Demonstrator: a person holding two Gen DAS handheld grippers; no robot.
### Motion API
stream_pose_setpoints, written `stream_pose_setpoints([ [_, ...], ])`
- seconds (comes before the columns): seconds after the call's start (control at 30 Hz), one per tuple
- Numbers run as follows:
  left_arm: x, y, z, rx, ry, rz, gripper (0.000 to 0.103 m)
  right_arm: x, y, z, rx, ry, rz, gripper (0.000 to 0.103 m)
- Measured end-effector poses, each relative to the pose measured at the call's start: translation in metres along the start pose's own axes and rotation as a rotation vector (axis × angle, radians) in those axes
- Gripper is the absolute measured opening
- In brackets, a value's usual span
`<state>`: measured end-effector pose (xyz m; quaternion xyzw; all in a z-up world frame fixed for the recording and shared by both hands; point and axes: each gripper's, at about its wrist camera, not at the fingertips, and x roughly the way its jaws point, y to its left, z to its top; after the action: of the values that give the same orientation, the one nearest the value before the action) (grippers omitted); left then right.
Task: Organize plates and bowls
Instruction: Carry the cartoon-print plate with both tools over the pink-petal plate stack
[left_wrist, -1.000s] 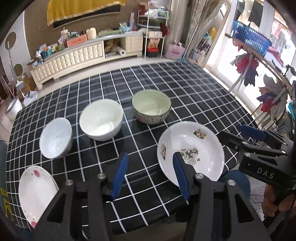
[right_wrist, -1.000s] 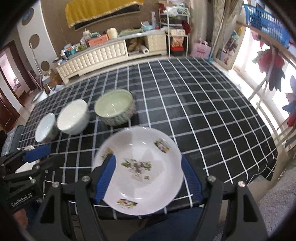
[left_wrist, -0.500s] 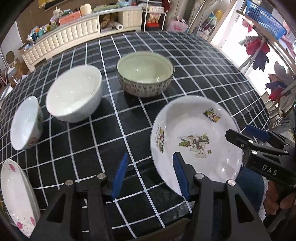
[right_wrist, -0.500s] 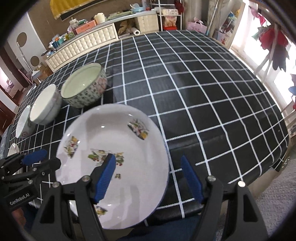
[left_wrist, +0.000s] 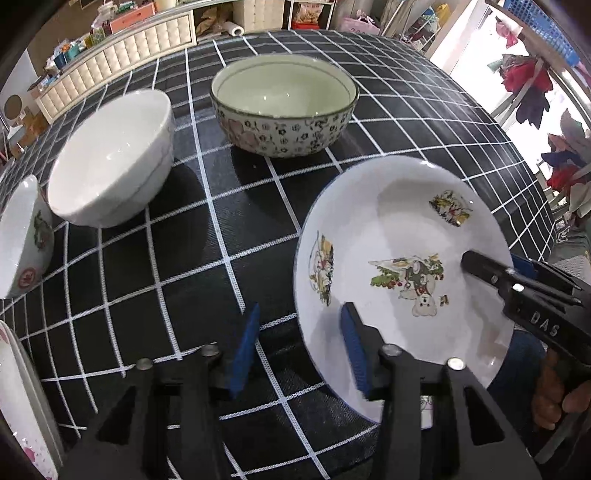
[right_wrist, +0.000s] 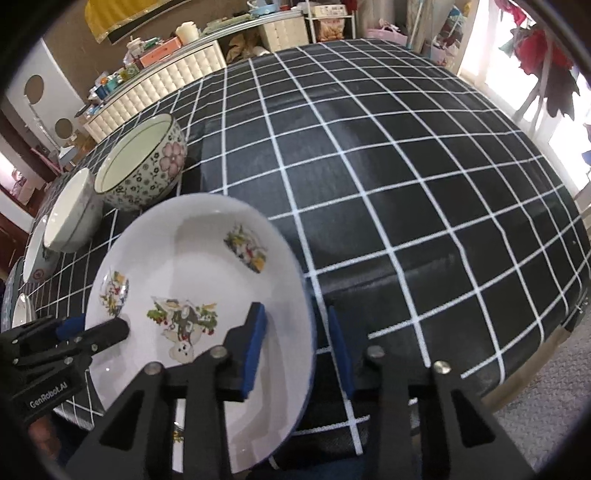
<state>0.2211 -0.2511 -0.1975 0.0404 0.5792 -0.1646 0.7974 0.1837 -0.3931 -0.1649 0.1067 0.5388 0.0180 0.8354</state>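
A white plate with cartoon prints (left_wrist: 399, 236) (right_wrist: 184, 273) lies at the table's near edge. My left gripper (left_wrist: 299, 347) is open and straddles its left rim, one finger over the plate. My right gripper (right_wrist: 295, 347) is open and straddles its right rim. Each gripper shows in the other's view, the right one (left_wrist: 517, 280) and the left one (right_wrist: 74, 332). Behind stand a floral bowl (left_wrist: 284, 107) (right_wrist: 144, 166), a plain white bowl (left_wrist: 110, 155) (right_wrist: 70, 210) and a small white bowl (left_wrist: 22, 240). A second white plate (left_wrist: 22, 406) lies at far left.
The table carries a black cloth with a white grid (right_wrist: 406, 166); its near edge drops off on the right (right_wrist: 535, 343). A white cabinet with clutter (left_wrist: 118, 48) stands behind the table. Clothes hang by the window at right (left_wrist: 528, 85).
Both grippers have moved forward and down to the cartoon plate. Each has narrowed its jaws and now straddles one rim of the plate, left and right.
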Motion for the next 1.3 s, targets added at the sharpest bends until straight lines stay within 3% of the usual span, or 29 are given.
stream_pose_setpoints([
  [0.07, 0.001, 0.000, 0.001, -0.013, 0.001, -0.034, 0.031, -0.002, 0.002, -0.002, -0.015, -0.003, 0.011, 0.031],
  [0.2, 0.000, -0.006, 0.000, 0.005, -0.007, -0.033, 0.021, -0.004, -0.002, -0.004, -0.007, -0.008, 0.014, 0.030],
  [0.63, -0.015, 0.001, -0.007, 0.003, -0.045, 0.020, 0.019, -0.004, 0.039, -0.003, -0.050, -0.009, 0.026, 0.029],
  [0.73, -0.027, 0.007, -0.011, 0.016, -0.091, 0.052, 0.018, -0.008, 0.054, -0.005, -0.069, -0.020, 0.031, 0.029],
  [1.3, -0.100, 0.101, -0.061, -0.105, -0.166, 0.136, 0.018, -0.023, 0.166, -0.022, -0.222, -0.049, 0.122, 0.028],
])
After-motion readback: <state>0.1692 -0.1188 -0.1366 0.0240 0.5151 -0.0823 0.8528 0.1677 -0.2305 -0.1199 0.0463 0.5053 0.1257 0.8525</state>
